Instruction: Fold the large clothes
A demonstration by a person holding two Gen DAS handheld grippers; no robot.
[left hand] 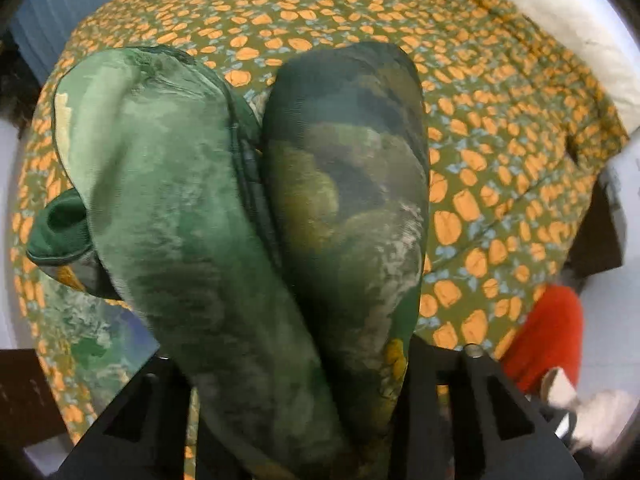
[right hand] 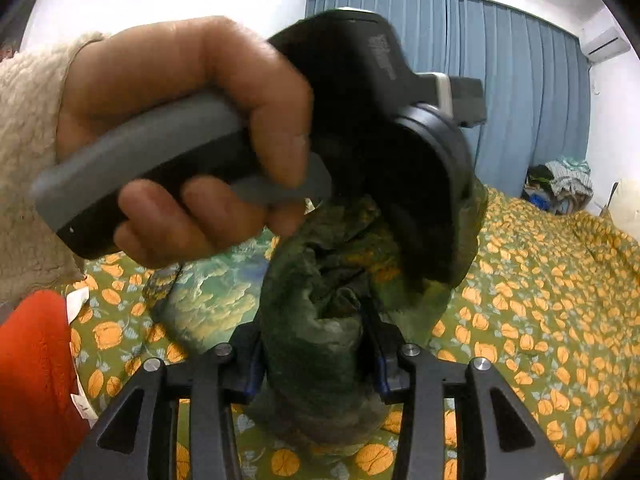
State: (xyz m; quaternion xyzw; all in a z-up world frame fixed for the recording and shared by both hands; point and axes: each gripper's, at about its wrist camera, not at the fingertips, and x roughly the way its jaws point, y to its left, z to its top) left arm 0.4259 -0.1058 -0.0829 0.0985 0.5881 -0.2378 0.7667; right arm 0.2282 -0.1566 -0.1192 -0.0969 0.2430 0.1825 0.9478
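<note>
We see the left gripper (left hand: pixel 296 380) clamped on bunched green garment (left hand: pixel 192 208), the right gripper (right hand: pixel 316 364) pinching another fold, above our orange-patterned bedspread (left hand: pixel 500 160), blue curtain (right hand: pixel 500 80) behind

Bright, even indoor light; fisheye-bent edges, slight motion blur.

Green garment (left hand: pixel 248 216): thin woven cloth, silky sheen, mottled print, fine ribbed weave visible up close; bunched folds look soft.
Bedspread (left hand: pixel 500 128): quilted cloth, matt, stitched seams, orange-on-olive print.
Left gripper (right hand: pixel 404 128): black plastic body, matt; grey handle smooth, slightly satin.
Right gripper (right hand: pixel 316 360): matt black plastic arms, bright metal screw heads.
Sleeve (right hand: pixel 24 128): cream fleece, rough, nubbly pile.
Curtain (right hand: pixel 500 80): pleated blue cloth, matt.
</note>
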